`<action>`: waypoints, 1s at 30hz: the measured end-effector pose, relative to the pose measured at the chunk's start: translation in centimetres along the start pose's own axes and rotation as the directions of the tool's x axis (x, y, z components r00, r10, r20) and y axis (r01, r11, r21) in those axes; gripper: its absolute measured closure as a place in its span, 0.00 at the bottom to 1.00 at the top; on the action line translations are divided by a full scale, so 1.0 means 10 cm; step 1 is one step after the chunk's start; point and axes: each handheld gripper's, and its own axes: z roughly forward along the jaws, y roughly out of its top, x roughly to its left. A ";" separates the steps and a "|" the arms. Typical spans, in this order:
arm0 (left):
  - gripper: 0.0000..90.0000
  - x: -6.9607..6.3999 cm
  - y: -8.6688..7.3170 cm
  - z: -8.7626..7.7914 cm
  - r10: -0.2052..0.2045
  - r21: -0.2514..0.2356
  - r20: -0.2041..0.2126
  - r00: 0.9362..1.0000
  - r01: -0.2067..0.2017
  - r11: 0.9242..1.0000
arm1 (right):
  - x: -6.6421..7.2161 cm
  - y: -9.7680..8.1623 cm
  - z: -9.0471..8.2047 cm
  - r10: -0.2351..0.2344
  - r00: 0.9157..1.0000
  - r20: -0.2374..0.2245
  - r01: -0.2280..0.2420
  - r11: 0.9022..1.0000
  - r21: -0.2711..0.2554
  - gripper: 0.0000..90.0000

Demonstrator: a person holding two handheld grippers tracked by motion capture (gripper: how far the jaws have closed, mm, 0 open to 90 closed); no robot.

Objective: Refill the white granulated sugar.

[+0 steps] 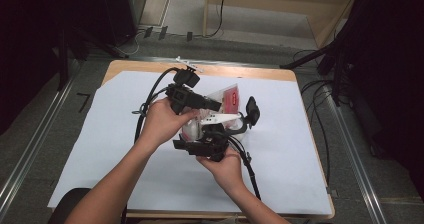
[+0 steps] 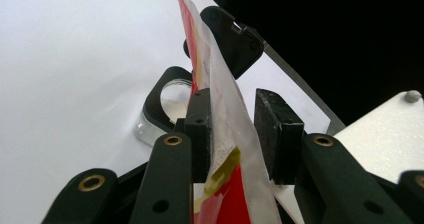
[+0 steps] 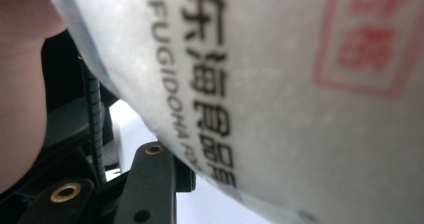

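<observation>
A worktop (image 1: pixel 100 149) covered by a white sheet is seen from above, with two forearms coming in from the bottom edge. A black left claw (image 1: pixel 212 105) is held in the left hand (image 1: pixel 162 121), and a black right claw (image 1: pixel 210 146) is held in the right hand (image 1: pixel 227 166). Between the two claws a plastic packet (image 1: pixel 220 109), clear with red and white print, is held up off the sheet.

In the left gripper view, the packet (image 2: pixel 225 119) is seen edge-on, standing upright between the jaws of the left claw (image 2: pixel 230 129). One jaw pad is laid against the packet's side; a narrow gap is left at the other pad, so the jaws are parted rather than pinched onto the packet. Just beyond this claw's tips, a black-framed magnifier-like tool (image 2: pixel 167 104) is lying on the sheet, partly hidden behind the packet.

In the right gripper view, the packet (image 3: pixel 280 94) is pressed up very close to the camera, above one black jaw, and printed lettering with a red stamp mark is shown on it. Whether the right claw is pinched onto the packet or spread cannot be told.
</observation>
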 end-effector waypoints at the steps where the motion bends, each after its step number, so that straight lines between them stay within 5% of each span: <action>1: 0.77 0.00 0.00 0.00 0.000 0.000 -0.003 1.000 0.000 1.000 | 0.00 0.00 0.01 0.006 1.000 -0.006 -0.006 1.000 -0.003 0.69; 13: 0.76 -0.06 0.02 -0.02 0.023 0.003 -0.021 1.000 -0.023 1.000 | 0.02 0.01 0.01 0.022 0.999 -0.050 -0.023 1.000 -0.014 0.68; 30: 0.77 -0.06 0.03 -0.01 0.012 -0.001 -0.015 1.000 -0.012 1.000 | 0.06 0.02 0.01 -0.004 1.000 -0.026 0.004 1.000 -0.011 0.69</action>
